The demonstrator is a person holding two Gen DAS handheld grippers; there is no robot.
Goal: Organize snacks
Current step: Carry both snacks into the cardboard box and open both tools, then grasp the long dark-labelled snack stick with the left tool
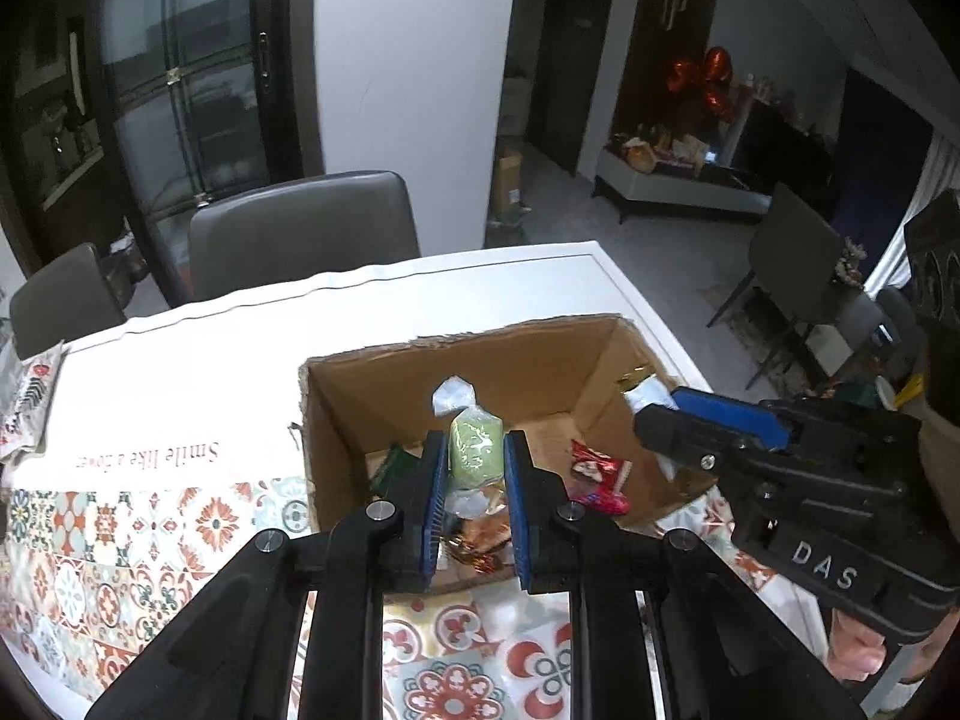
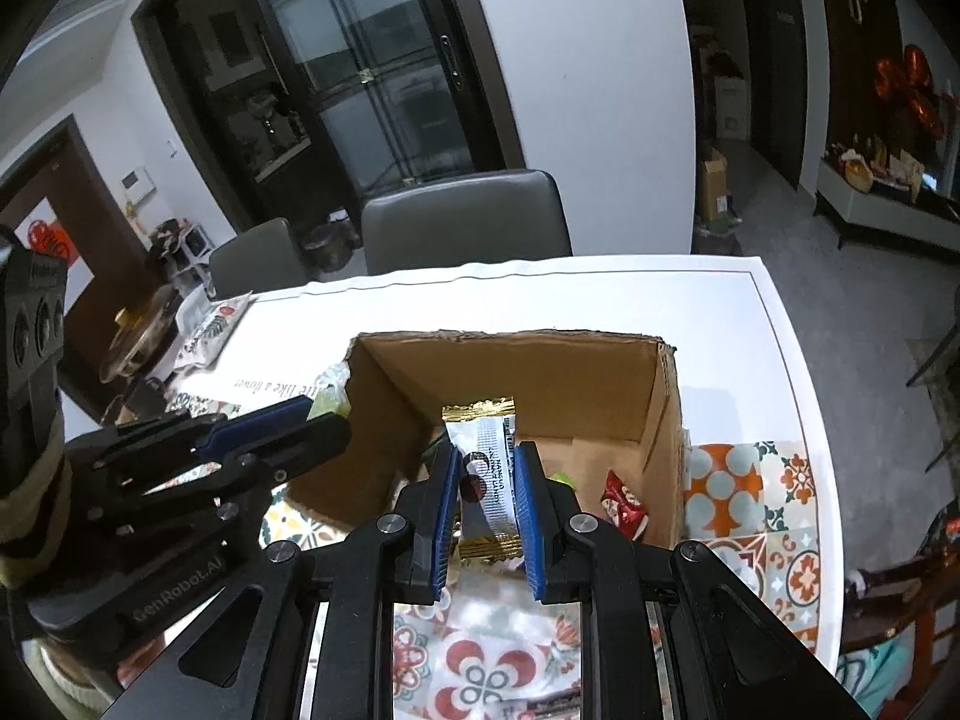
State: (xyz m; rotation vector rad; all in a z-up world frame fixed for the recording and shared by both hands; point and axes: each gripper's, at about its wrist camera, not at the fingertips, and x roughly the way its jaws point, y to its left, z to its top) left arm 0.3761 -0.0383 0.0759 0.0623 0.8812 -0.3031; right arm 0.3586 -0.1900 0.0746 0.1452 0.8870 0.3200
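Observation:
An open cardboard box (image 1: 540, 360) (image 2: 540, 372) sits on the table. My left gripper (image 1: 476, 450) is shut on a green wrapped candy (image 1: 476, 444) and holds it over the box's near edge. My right gripper (image 2: 487, 474) is shut on a silver and gold snack bar (image 2: 487, 462) and holds it over the box. The right gripper also shows in the left wrist view (image 1: 708, 420), at the box's right wall. The left gripper shows in the right wrist view (image 2: 282, 426), at the box's left wall. A red wrapped snack (image 1: 597, 474) (image 2: 624, 501) lies on the box floor.
A patterned tablecloth (image 1: 120, 540) (image 2: 750, 510) covers the white table (image 1: 510, 276). Grey chairs (image 1: 300, 228) (image 2: 465, 222) stand at the far edge. Snack packets (image 1: 30, 402) (image 2: 210, 330) lie at the table's left. The table's right edge (image 2: 798, 390) drops to the floor.

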